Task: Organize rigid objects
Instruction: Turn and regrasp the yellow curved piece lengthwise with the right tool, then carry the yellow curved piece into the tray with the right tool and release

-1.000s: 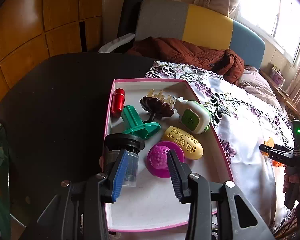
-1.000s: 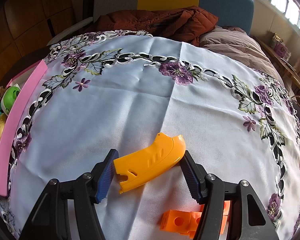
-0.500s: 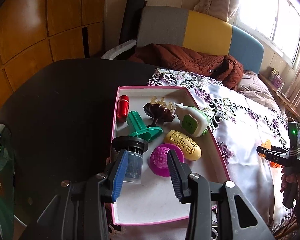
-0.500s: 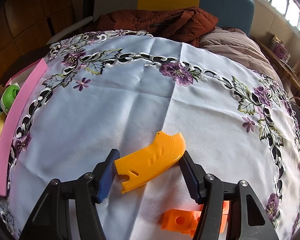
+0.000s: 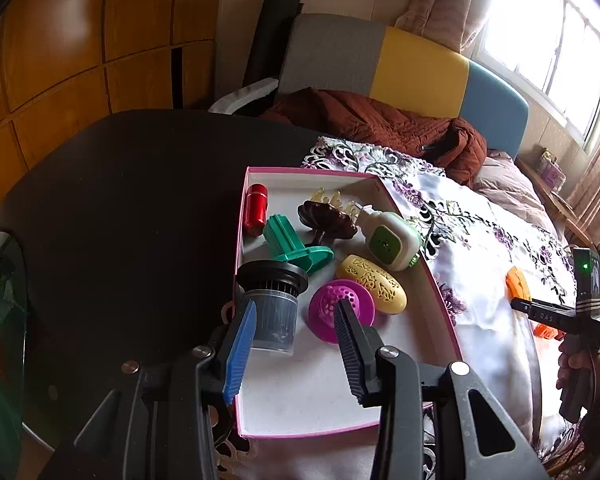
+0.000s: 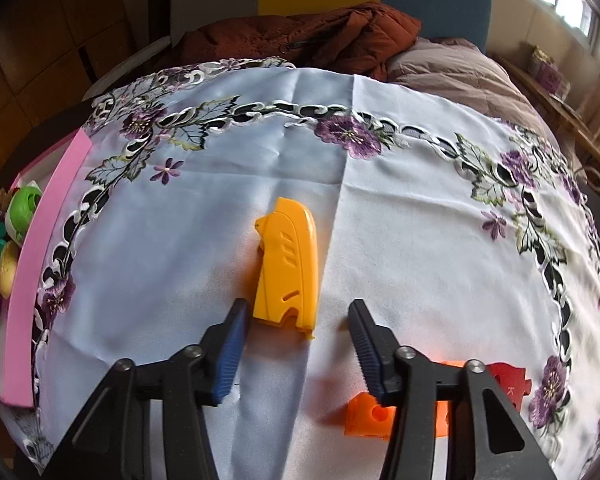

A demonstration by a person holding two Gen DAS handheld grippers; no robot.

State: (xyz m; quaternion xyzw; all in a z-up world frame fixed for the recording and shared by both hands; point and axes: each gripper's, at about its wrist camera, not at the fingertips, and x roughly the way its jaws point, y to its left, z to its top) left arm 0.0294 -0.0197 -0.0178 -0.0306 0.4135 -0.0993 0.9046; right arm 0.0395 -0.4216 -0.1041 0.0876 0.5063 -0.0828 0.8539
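On the far left is a dark counter (image 5: 112, 208). On it sits a pink tray (image 5: 239, 240) with a white floor, partly on the flowered cloth (image 6: 400, 220).

Inside the tray, from the left, there is a red tube (image 5: 256, 209) by the left wall. Next to it is a green stand (image 5: 296, 246) lying tipped over. A dark brown clip (image 5: 326, 218) lies beside that, and then a white bottle with a green square (image 5: 388, 240) rests against the right wall. Nearer the camera, a grey cup with a black top (image 5: 272, 300) stands upright. A purple round strainer (image 5: 340, 310) is just beside it, touching a yellow egg-shaped case (image 5: 374, 284).

The left gripper (image 5: 296, 320) hangs over the tray. Its jaws are spread and hold nothing. The blue pad is close by the grey cup, but I cannot tell if it touches.

Further right, on the cloth, lies a yellow plastic shell (image 6: 290, 268). The right gripper (image 6: 298, 318) is right at its near end. The jaws are partly spread, one on each side of the shell's end. The left pad is right beside the shell, and the right pad is apart from it. Nothing is pinched.

Under the right gripper's right jaw sits an orange block (image 6: 366, 416) with a round hole. A red piece (image 6: 510, 380) lies just past it on the right.
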